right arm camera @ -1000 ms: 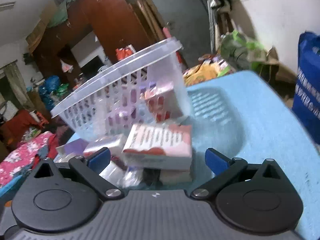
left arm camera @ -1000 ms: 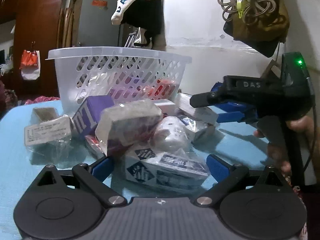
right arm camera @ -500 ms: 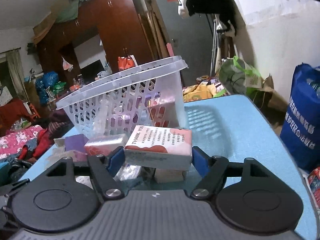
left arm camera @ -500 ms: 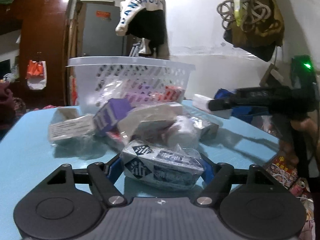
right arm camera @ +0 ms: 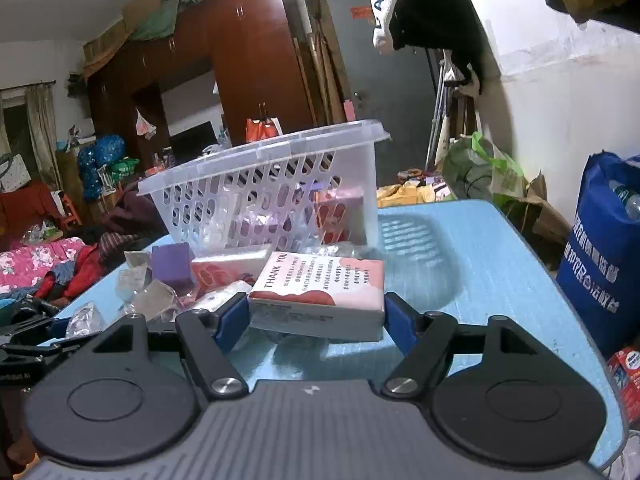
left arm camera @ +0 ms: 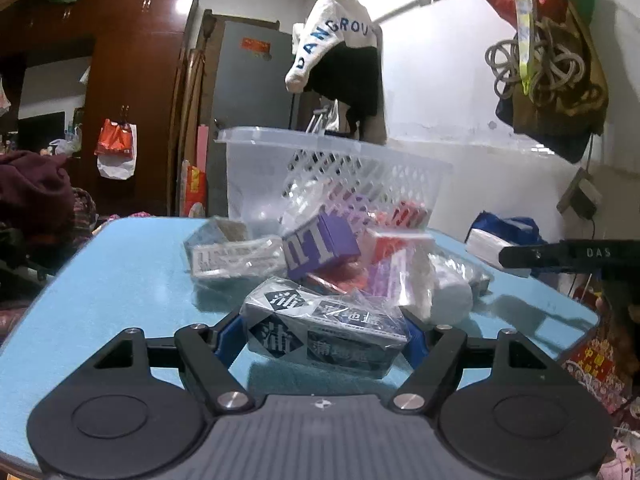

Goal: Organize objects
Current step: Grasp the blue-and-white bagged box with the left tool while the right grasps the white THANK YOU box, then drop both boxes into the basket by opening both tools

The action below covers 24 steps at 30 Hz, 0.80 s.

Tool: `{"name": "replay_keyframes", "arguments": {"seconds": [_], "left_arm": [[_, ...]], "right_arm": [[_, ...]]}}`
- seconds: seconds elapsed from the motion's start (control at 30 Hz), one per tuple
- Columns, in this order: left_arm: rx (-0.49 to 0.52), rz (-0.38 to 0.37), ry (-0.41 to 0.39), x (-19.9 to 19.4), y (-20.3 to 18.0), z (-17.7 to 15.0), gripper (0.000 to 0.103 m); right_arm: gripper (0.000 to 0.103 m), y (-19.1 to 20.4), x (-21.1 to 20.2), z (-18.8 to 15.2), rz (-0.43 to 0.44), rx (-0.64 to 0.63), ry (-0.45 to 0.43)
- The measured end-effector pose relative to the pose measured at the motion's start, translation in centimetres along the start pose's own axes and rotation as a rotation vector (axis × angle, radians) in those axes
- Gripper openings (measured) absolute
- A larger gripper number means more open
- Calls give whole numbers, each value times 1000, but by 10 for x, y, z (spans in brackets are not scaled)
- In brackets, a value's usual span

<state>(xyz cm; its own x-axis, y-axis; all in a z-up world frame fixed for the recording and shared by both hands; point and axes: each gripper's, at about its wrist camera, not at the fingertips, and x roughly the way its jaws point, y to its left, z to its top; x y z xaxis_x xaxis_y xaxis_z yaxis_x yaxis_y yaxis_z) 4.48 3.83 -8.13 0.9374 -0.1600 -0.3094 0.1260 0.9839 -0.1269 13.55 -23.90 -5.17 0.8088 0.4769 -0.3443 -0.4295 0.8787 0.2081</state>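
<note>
My left gripper (left arm camera: pixel 324 340) is shut on a grey-and-navy box wrapped in plastic (left arm camera: pixel 320 330) and holds it just above the blue table (left arm camera: pixel 132 280). My right gripper (right arm camera: pixel 316 320) is shut on a white-and-pink "THANK YOU" box (right arm camera: pixel 320 292), lifted off the table (right arm camera: pixel 480 264). A clear slotted basket (left arm camera: pixel 320 172) with several packets inside stands behind a pile of small boxes, among them a purple box (left arm camera: pixel 320 246). The basket also shows in the right wrist view (right arm camera: pixel 272 184). The right gripper's body (left arm camera: pixel 580 256) shows at the right of the left wrist view.
More wrapped packets (left arm camera: pixel 232 256) lie left of the pile. A blue bag (right arm camera: pixel 604 248) stands off the table's right edge. Wardrobes (right arm camera: pixel 248 72), hanging clothes (left arm camera: pixel 340 56) and clutter surround the table.
Both grippers shut on their boxes and lifted them. Both views pulled back from the pile, and the basket looks farther away.
</note>
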Motion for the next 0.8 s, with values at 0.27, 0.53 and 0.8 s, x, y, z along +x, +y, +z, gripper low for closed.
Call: {"name": "replay_keyframes", "arguments": {"seconds": [0.27,0.53,0.8], "left_arm": [[-6,-54,-107,14,-6,74,79],[-37,-21,-48,106,-2,183,86],[-51,-26,-45,86,-1,143,103]], "right_arm": [[75,29,4,56,-8,-160,-107],[80,56,79,144,-28,-277,-113],[103,42,56,116,-42,-252,-110]]}}
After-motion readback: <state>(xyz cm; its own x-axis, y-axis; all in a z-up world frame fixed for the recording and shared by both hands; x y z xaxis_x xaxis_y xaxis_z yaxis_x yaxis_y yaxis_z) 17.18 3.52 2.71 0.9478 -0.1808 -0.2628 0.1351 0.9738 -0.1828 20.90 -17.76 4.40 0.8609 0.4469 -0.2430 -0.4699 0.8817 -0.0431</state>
